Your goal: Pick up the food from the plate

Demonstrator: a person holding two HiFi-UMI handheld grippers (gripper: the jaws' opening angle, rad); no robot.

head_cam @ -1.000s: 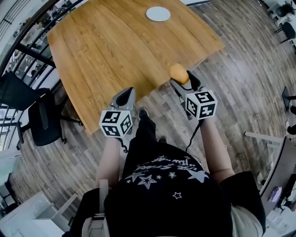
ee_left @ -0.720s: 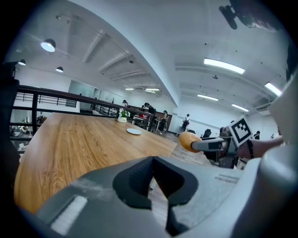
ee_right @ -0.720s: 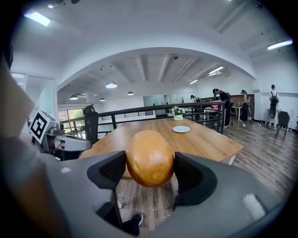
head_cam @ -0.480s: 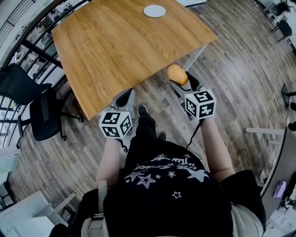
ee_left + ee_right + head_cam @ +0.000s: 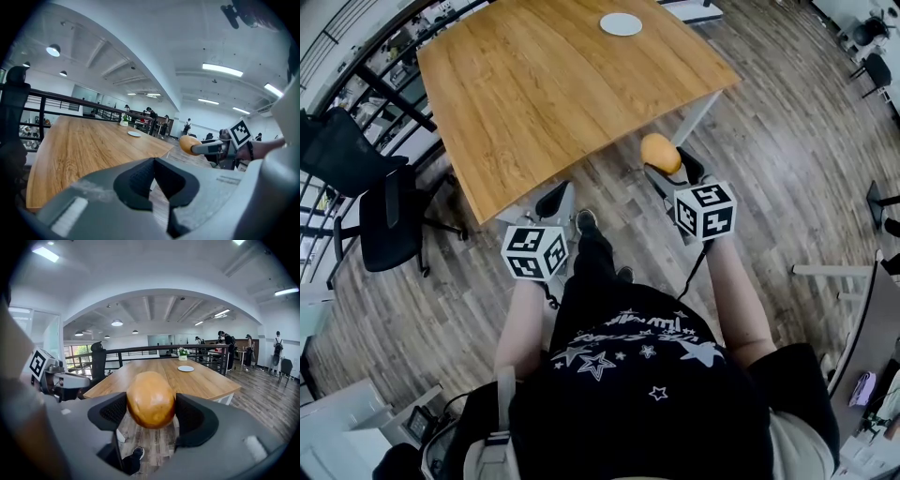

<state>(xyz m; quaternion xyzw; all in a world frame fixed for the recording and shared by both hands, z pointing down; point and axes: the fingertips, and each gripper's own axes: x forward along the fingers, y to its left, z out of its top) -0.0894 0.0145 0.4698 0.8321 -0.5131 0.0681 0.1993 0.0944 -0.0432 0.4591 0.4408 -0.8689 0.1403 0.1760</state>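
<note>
While right claw (image 5: 151,412) clamps food (image 5: 151,397), plate (image 5: 621,24) sits on table (image 5: 544,94).

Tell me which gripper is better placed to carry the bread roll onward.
Right. The right gripper clamps the bread roll between its pads; the left gripper is shut and empty.

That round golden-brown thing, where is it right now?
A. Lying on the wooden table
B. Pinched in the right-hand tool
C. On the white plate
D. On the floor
B: the right gripper view shows the golden-brown food clamped between the two pads of the right gripper, held over the floor, while the white plate far off on the table lies bare.
</note>
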